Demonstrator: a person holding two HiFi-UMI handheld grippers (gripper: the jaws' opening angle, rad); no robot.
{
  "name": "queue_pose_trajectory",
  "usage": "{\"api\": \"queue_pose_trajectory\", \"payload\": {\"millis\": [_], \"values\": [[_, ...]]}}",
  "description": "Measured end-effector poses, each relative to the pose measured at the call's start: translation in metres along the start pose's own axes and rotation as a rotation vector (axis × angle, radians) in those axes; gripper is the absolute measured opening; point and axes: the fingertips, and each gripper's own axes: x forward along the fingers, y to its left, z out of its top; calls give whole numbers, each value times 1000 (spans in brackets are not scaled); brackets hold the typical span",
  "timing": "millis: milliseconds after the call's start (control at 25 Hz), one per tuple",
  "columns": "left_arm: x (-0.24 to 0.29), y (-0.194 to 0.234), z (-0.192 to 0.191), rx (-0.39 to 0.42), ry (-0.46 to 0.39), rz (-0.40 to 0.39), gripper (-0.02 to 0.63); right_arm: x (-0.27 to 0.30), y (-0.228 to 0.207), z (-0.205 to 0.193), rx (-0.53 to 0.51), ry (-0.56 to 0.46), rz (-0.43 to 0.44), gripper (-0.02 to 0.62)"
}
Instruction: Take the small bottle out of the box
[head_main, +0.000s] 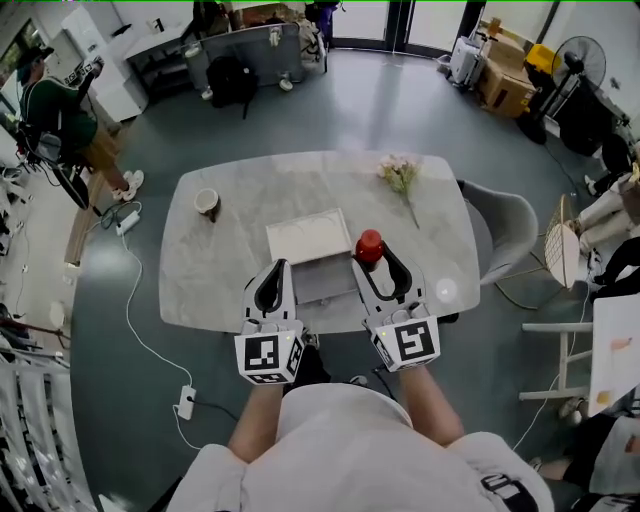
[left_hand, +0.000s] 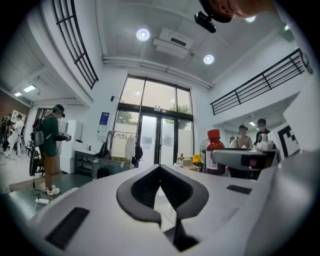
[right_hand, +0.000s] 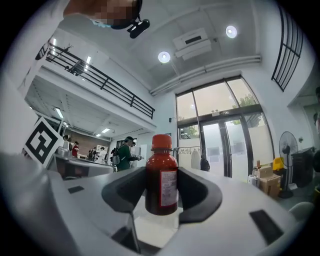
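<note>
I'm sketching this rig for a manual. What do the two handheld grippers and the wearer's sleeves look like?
Both the left gripper and right gripper are white shells with two curved jaws lined in black pads. Each carries a cube of black-and-white square markers near the hand. The person wears a pale short-sleeved top.

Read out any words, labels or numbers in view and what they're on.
Label on the small bottle: print too small to read.
The blue wall sign in the left gripper view: blurred, unreadable.
The marker cubes: black-and-white square patterns, no words.
No other text.
</note>
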Motion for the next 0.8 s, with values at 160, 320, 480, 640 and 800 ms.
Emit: {"api": "queue_pose_trajectory", "payload": {"millis": [160,320,480,640,800], "values": [[-4,0,17,14,-50,2,23,-7,-4,22,-35,-54,-18,210],[-13,-3,37,48,-105,-1,23,-15,-5,40,-64,-96,-35,210],[-18,-7,43,52,-120,-4,23,-19,-6,50,-80,-117,-35,210],[-20,-14,44,44,-128,-25,23,-23,-7,53,-90,-122,-52,210],[-21,-11,43,35,-127,-22,23,-23,-8,55,-106,-120,-51,210]]}}
